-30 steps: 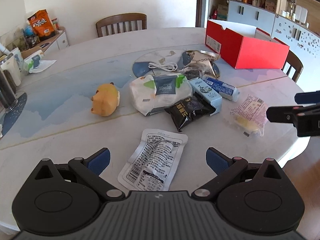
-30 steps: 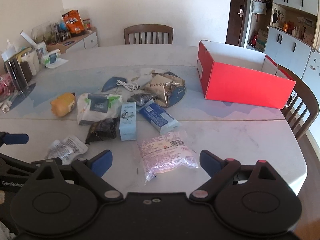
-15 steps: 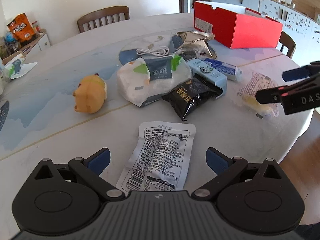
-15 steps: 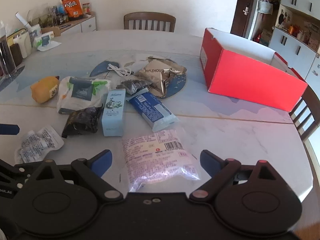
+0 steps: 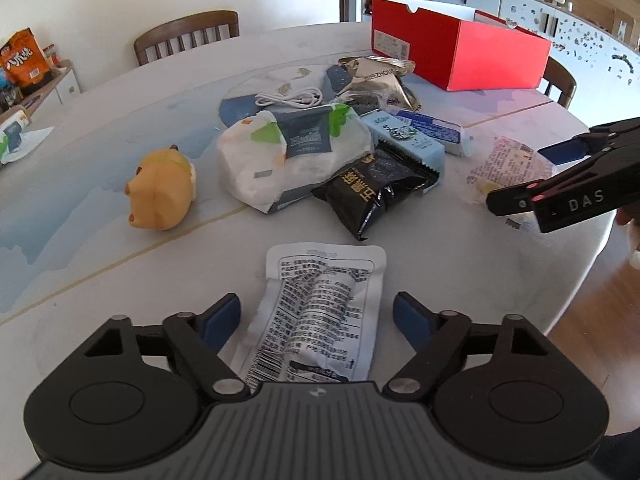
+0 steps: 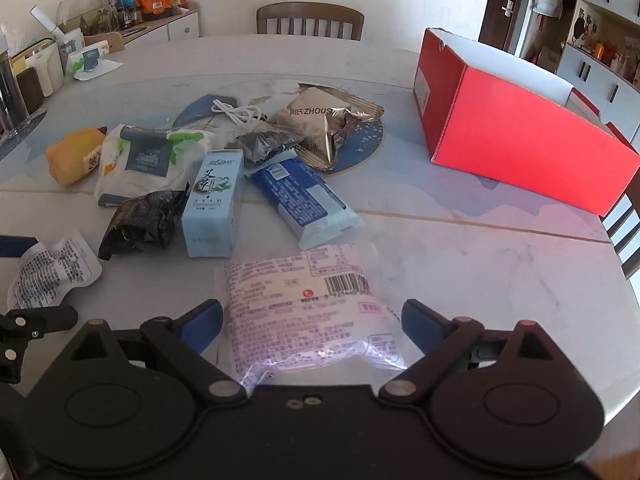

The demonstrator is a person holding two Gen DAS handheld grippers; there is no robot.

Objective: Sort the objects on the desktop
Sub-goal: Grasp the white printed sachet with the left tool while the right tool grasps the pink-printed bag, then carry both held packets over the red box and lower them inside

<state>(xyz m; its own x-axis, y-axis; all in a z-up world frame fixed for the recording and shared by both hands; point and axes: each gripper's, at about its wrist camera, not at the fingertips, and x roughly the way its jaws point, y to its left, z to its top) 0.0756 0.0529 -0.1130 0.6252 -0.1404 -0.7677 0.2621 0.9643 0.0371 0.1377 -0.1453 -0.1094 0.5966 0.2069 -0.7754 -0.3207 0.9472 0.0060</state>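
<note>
I am holding my left gripper (image 5: 316, 316) low over the near edge of the round table (image 5: 100, 264), and its jaws are closing with the white printed sachet (image 5: 320, 312) lying flat between them. The blue pads (image 5: 222, 320) are standing clear of the sachet's edges on both sides, not pressing it; the packet's near end is running under the gripper body and its far end is pointing toward the black snack packet (image 5: 376, 188).

I am keeping my right gripper (image 6: 312, 322) wide, its pads (image 6: 202, 322) straddling the clear pink-printed bag (image 6: 308, 312). The left pad is sitting just beside the bag's edge, the right one a little apart, and neither is squeezing it. The bag is resting on the table with its barcode end pointing away from me.

Beyond the bag, the pale blue carton (image 6: 214, 204) and the blue-and-white wrapped pack (image 6: 306, 200) are lying side by side, with the silver foil pouch (image 6: 324, 120) and white cable (image 6: 236, 112) farther back. The yellow plush toy (image 5: 162, 190) is sitting beside the wet-wipes pack (image 5: 296, 152). The red box (image 6: 516, 140) is standing open, well apart to the right.
</note>
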